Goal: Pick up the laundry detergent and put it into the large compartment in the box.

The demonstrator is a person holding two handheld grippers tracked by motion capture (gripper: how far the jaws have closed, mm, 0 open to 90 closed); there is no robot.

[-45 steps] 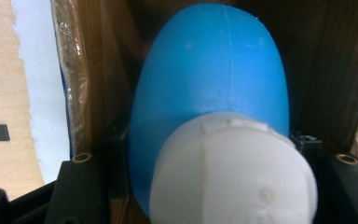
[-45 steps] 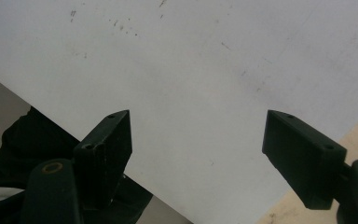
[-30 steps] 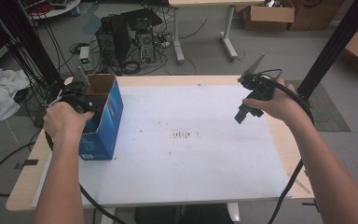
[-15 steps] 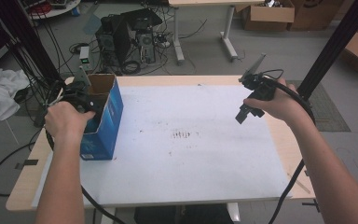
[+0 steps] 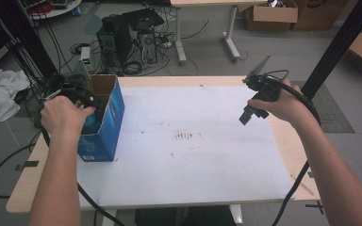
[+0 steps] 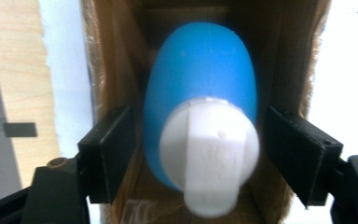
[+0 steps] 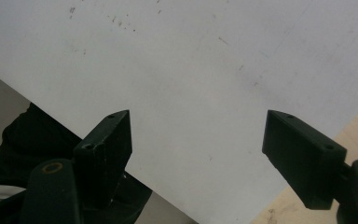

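Observation:
A blue bottle (image 6: 200,70) with a white cap (image 6: 209,149) lies inside an open blue carton (image 5: 104,123) with a brown cardboard interior, at the table's left side. My left gripper (image 6: 198,140) reaches into the carton's mouth. Its jaws have just been opening, and they now flank the bottle with a thin gap on each side. In the high view the left gripper (image 5: 86,98) sits at the carton's top under the person's hand. My right gripper (image 5: 248,114) hovers open and empty over the right part of the white sheet (image 7: 191,70).
The white sheet (image 5: 193,155) covers most of the wooden table (image 5: 292,155). Behind the table stand computer towers (image 5: 132,37), tangled cables and cardboard boxes (image 5: 268,14). A black post (image 5: 334,47) rises at the right.

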